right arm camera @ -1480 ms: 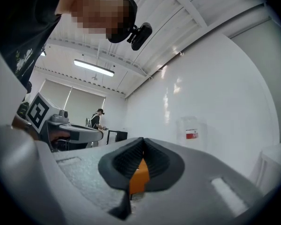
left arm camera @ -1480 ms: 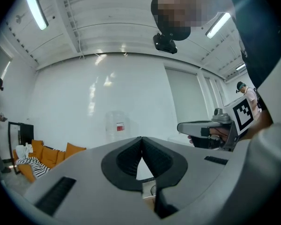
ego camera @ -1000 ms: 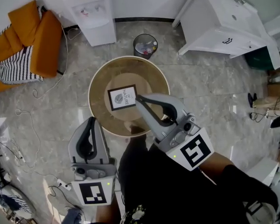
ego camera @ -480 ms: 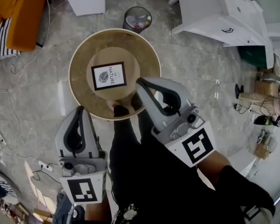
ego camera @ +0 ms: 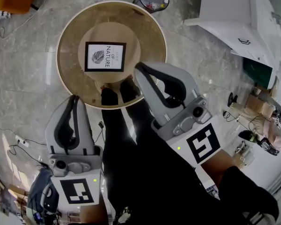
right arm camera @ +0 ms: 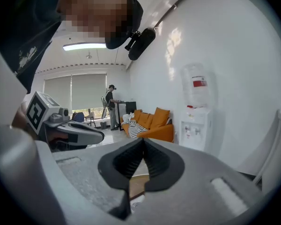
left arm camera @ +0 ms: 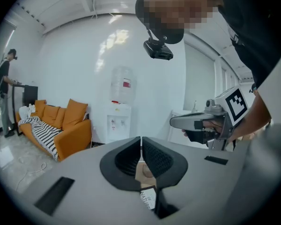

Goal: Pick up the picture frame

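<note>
I hold two claws, and neither has taken anything. My left gripper (ego camera: 75, 97) has its jaws pressed together with nothing between them; its own view shows the two dark ribbed pads meeting in a thin line. My right gripper (ego camera: 139, 67) is likewise closed and empty.

The black-edged rectangular picture frame (ego camera: 105, 56) lies flat at the middle of a round tan wooden table (ego camera: 150, 36) with a pale rim. Nothing touches it. In the head view my right claw's tip sits over the near right part of the tabletop, just beside the frame's near right corner but apart from it. My left claw's tip is at the table's near left rim, farther from the frame.

As I judge it, the pick-up has not begun. What is left is to open the jaws, reach the frame, close on an edge and lift.

Writing: the white print in the frame shows a grey leaf and the words "OF NATURE". A sliver of that print shows below my left claw's pads. Each claw carries a cube with black-and-white square markers. A white water dispenser (left arm camera: 121, 108) against the far wall bears a red label too small to read.
</note>
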The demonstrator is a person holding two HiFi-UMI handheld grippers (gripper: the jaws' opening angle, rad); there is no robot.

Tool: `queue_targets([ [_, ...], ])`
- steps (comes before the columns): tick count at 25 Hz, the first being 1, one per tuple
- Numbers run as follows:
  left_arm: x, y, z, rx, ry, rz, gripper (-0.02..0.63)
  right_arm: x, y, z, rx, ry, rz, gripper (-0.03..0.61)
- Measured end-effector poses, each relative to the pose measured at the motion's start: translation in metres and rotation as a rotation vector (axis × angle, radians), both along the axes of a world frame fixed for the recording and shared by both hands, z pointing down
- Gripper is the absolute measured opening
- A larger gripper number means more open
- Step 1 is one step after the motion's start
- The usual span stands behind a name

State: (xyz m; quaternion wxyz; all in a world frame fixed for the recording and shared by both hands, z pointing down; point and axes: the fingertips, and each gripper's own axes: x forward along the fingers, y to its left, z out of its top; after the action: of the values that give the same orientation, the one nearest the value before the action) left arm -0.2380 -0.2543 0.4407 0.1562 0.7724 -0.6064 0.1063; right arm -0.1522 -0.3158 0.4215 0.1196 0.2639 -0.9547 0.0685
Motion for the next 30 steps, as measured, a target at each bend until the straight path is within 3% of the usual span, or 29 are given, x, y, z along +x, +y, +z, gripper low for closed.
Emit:
queue_targets([
  [8, 0.010, -0.005, 0.123, -0.151, 0.141, -0.109, 0.095, 0.002, -0.012, 0.089, -0.080, 0.087, -0.089, -0.002],
  [14, 0.031, 0.008, 0.225, -0.338, 0.147, -0.169, 0.106, 0.011, -0.011, 0.147, -0.148, 0.142, -0.117, -0.002],
  [18, 0.038, 0.015, 0.293, -0.409, 0.325, -0.243, 0.146, 0.010, -0.009, 0.177, -0.178, 0.128, -0.113, -0.002],
  [23, 0.054, 0.023, 0.355, -0.525, 0.325, -0.257, 0.153, 0.017, -0.008, 0.197, -0.207, 0.129, -0.114, -0.002],
  [28, 0.057, 0.035, 0.421, -0.693, 0.517, -0.436, 0.173, 0.019, -0.008, 0.207, -0.225, 0.122, -0.117, -0.002],
  [30, 0.058, 0.040, 0.438, -0.741, 0.544, -0.498, 0.173, 0.018, -0.006, 0.210, -0.227, 0.122, -0.125, -0.002],
])
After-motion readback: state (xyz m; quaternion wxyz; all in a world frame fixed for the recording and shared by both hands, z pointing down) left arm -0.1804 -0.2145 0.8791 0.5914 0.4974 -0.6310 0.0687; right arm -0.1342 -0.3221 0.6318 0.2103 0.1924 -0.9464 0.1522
